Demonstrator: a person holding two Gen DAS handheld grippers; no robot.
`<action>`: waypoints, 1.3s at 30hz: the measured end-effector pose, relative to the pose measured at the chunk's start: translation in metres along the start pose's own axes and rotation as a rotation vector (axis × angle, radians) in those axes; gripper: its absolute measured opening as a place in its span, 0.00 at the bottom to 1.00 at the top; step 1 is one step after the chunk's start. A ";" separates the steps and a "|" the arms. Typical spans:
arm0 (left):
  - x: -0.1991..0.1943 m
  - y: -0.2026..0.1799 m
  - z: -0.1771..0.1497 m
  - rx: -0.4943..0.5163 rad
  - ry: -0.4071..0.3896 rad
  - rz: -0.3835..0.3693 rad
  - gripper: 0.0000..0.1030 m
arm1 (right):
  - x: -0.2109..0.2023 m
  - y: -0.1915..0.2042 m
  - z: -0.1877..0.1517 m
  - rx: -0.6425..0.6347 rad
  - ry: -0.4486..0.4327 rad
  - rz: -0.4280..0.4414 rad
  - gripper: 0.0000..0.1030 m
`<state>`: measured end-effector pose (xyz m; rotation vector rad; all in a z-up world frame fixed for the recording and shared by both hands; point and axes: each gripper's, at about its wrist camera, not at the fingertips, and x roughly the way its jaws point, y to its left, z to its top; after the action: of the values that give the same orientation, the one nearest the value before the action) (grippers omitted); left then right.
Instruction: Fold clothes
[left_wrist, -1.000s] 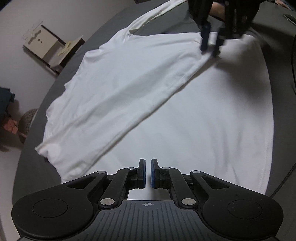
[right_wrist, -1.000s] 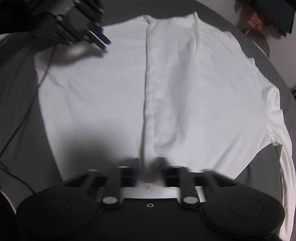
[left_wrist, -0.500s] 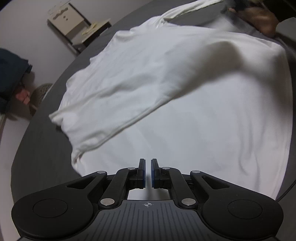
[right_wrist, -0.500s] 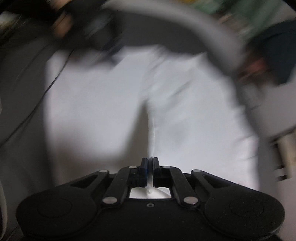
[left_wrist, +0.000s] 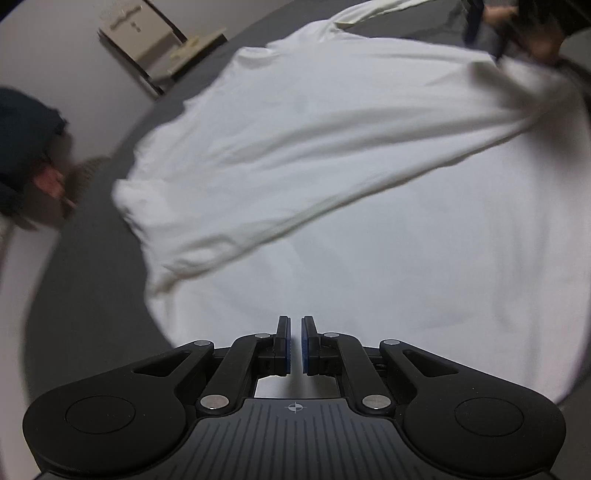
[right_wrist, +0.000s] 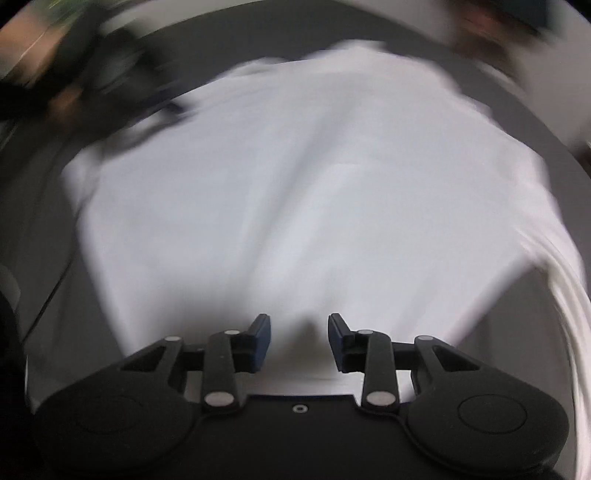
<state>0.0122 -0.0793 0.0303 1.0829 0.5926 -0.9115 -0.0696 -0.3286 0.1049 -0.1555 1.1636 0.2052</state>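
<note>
1. The white shirt (left_wrist: 369, 221) lies spread over the dark grey tabletop (left_wrist: 85, 295), ahead of both pairs of fingers and filling most of each view.
2. Seen from the left wrist, one side of the shirt is folded across its body, leaving a long diagonal fold edge that runs from ahead-left of the fingers up toward the far right.
3. The cloth is plain white, softly creased along the fold and smooth nearer the fingers.
4. The left gripper (left_wrist: 294, 345) hangs over the shirt's near part, its blue-padded fingers together with only a slit between them and no cloth in it.
5. The right gripper (right_wrist: 299, 341) has just been opening; its fingers stand apart over the shirt (right_wrist: 295, 203), with nothing between them.
6. The right wrist view is blurred; a sleeve trails off to the right of those fingers.
7. A pale open box (left_wrist: 147, 44) stands far ahead-left of the left fingers; its contents cannot be made out.
</note>
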 end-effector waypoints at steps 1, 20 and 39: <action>0.003 0.003 0.000 0.024 0.001 0.037 0.05 | 0.002 -0.011 -0.002 0.032 0.007 -0.004 0.29; 0.083 0.023 0.009 0.272 0.041 0.389 0.05 | 0.013 -0.045 -0.027 0.395 0.066 0.070 0.03; 0.119 0.013 0.014 0.385 0.034 0.706 0.66 | 0.022 -0.043 -0.034 0.455 0.088 0.163 0.20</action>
<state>0.0848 -0.1292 -0.0518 1.5201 0.0286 -0.3873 -0.0813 -0.3762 0.0718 0.3350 1.2822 0.0732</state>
